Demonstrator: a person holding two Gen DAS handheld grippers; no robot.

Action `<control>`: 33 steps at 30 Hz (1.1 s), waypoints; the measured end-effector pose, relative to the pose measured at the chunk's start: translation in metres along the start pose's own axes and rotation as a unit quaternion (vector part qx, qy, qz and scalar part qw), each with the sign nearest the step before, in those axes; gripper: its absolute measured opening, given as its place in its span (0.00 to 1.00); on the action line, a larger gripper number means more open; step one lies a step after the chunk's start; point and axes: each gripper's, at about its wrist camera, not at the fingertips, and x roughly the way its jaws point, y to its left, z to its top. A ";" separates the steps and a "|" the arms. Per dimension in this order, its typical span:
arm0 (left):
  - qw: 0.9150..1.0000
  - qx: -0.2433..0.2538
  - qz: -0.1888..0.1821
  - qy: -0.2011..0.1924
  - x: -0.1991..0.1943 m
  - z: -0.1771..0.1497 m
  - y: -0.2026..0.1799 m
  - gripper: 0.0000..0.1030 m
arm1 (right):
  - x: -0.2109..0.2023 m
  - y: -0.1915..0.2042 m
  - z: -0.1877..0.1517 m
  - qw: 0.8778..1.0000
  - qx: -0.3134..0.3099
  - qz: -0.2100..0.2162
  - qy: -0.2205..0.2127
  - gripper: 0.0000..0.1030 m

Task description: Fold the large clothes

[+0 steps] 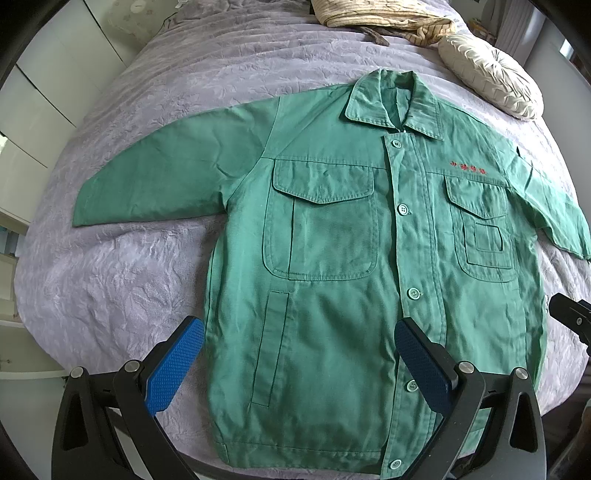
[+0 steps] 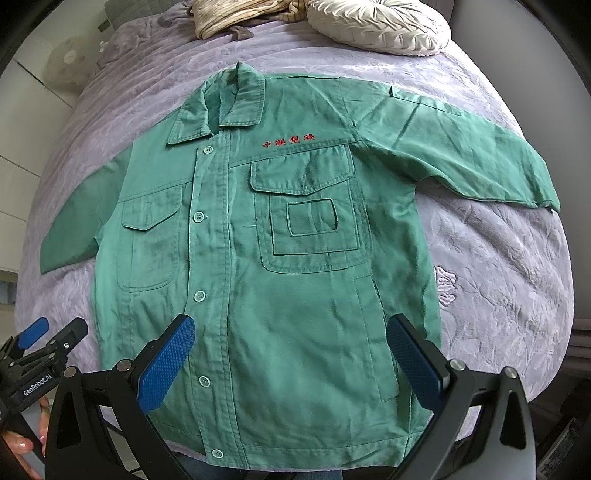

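While nothing is yet folded, stock reads: bed [image 1: 155, 110], lilac quilted cover. Green work jacket [image 1: 332, 236], spread flat front-up on the bed, buttoned, sleeves out sideways; soft, light woven cloth (likely limp, creasing readily), best pinched at hem corners or shoulder seams. Round cream cushion [image 1: 491, 81], beyond the jacket's collar. Left hand-held gripper [image 1: 299, 369] and right hand-held gripper [image 2: 291, 365]: both spread wide, empty, over the jacket's hem.

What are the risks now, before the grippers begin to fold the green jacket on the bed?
The jacket lies flat on a soft bedspread, so an open gripper may pinch bedspread with the hem. The sleeves are spread wide and may drag unevenly. The round cushion lies close to the collar and could crowd the fold.
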 end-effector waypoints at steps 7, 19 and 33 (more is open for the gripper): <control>1.000 0.000 0.000 0.000 0.000 0.000 0.000 1.00 | 0.001 0.000 0.000 1.000 -0.001 0.000 0.000 1.00; 1.000 0.000 0.000 0.000 0.000 0.000 0.000 1.00 | 0.001 0.001 0.001 1.000 -0.001 0.000 0.001 1.00; 1.000 0.000 -0.001 0.001 0.000 0.000 -0.001 1.00 | 0.003 0.006 0.000 1.000 -0.004 -0.001 0.001 1.00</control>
